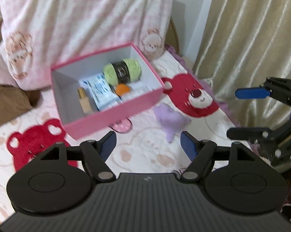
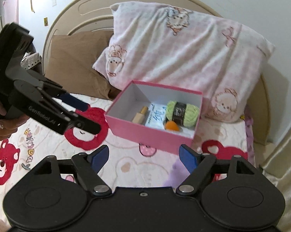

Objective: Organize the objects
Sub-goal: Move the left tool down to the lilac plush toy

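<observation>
On bed, pink box holds yarn, bottle, packet. Left gripper, right gripper: fingers apart, empty. Next: approach purple plush squarely, grip mid-body.

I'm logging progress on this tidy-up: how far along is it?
Mostly done: the pink box on the bed already holds a green yarn ball, a small bottle, a blue-and-white packet and an orange item. Nothing is in hand: the left tongs and right tongs are open and empty. A purple plush lies outside the box.
</observation>
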The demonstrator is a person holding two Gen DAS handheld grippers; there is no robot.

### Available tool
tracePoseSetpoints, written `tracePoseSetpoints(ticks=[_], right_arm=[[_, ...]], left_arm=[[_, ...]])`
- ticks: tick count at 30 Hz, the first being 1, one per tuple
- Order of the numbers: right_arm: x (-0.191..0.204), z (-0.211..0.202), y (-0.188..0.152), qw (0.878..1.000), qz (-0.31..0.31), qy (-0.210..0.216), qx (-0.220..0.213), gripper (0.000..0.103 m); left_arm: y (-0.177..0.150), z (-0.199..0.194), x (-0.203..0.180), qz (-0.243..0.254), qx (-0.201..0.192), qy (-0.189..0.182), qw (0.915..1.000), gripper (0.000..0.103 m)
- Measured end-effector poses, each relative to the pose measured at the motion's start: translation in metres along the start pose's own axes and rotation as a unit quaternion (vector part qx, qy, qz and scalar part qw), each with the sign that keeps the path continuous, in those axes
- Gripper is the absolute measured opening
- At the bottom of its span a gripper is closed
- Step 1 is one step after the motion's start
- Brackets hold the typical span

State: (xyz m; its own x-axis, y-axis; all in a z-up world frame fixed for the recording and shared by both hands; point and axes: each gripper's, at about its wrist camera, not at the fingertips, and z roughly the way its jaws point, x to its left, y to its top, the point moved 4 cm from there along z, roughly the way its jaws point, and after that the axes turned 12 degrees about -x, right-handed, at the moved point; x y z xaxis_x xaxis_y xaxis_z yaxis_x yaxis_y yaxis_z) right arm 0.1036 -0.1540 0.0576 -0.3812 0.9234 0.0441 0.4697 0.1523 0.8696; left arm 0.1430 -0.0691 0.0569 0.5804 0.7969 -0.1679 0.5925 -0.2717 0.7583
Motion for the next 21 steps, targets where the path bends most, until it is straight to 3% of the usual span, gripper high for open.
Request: tracePoseSetpoints(ticks=[9, 13, 17, 21], right_arm=[[-0.051, 0.042, -0.051, 0.994, 0.106, -0.006, 0.034, 0.084], [-0.083, 0.074, -0.071, 0.980, 0.194, -0.013, 0.048, 0.084], [-0.108, 0.100, -0.088, 0.960, 0.271, -0.048, 0.061, 0.084], [-0.125, 0.123, -0.109, 0.948, 0.301, -0.080, 0.061, 0.084]], left_arm=[[-0.033, 0.051, 0.001, -0.050, 0.011, -0.002, 0.9987, 0.072], [-0.044, 0.074, 0.004, -0.071, 0.004, -0.003, 0.9975, 0.072], [-0.053, 0.097, 0.011, -0.094, -0.044, 0.031, 0.9941, 0.072], [-0.061, 0.129, 0.017, -0.093, -0.051, 0.046, 0.9933, 0.072]])
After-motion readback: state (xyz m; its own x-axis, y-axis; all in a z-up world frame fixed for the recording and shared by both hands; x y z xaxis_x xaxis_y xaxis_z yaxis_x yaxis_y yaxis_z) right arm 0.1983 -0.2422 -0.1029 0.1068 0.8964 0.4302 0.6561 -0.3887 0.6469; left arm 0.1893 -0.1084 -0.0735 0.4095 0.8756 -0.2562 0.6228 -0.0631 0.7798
